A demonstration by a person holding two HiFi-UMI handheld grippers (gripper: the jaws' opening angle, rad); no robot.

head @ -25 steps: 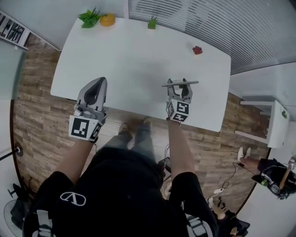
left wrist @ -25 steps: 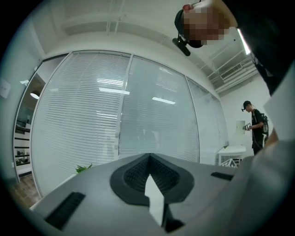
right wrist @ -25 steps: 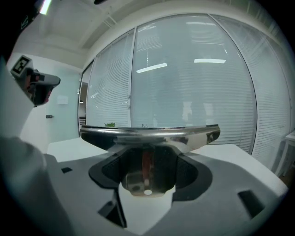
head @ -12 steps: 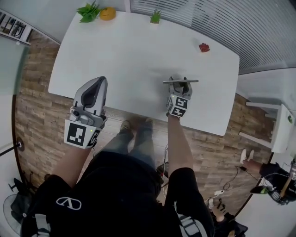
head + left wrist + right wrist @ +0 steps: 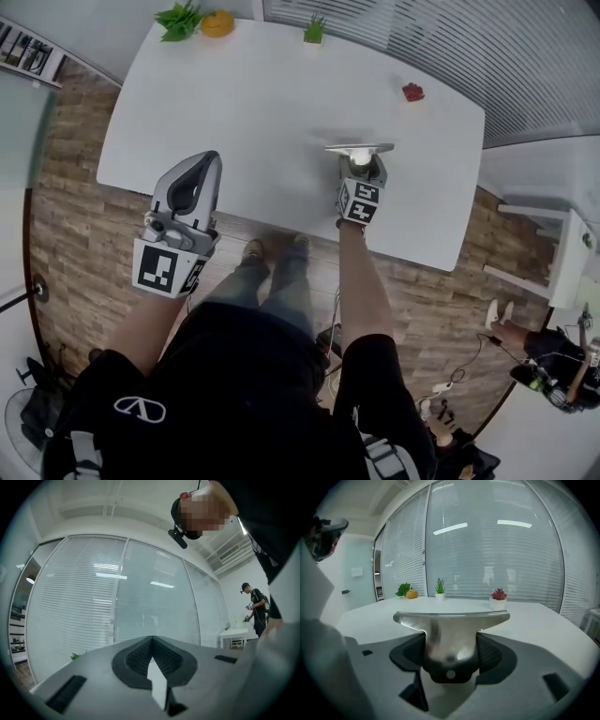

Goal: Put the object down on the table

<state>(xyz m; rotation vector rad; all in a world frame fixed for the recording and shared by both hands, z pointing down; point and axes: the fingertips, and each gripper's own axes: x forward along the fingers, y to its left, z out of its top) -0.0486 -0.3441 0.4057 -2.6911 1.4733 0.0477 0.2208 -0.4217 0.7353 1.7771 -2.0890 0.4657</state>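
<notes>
Here, only the head view takes in both tools at the near side of the white table point(image 5: 234, 94). The left gripper view looks past it to window blinds point(image 5: 93, 606) and a second person point(image 5: 255, 609) standing far right. The left gripper point(image 5: 152, 641) has its jaws pressed together, empty. The right gripper point(image 5: 451, 644) clamps a shiny T-shaped metal piece point(image 5: 451, 618) by its stem, over the tabletop. Beyond it, a red plant point(image 5: 499, 594) sits in a white pot point(image 5: 498, 603).

No word or number is legible; only a white oval emblem point(image 5: 139, 410) on the black shirt point(image 5: 234, 394) at seven o'clock and square markers on the left gripper point(image 5: 210, 157) and right gripper point(image 5: 360, 159) cubes.
</notes>
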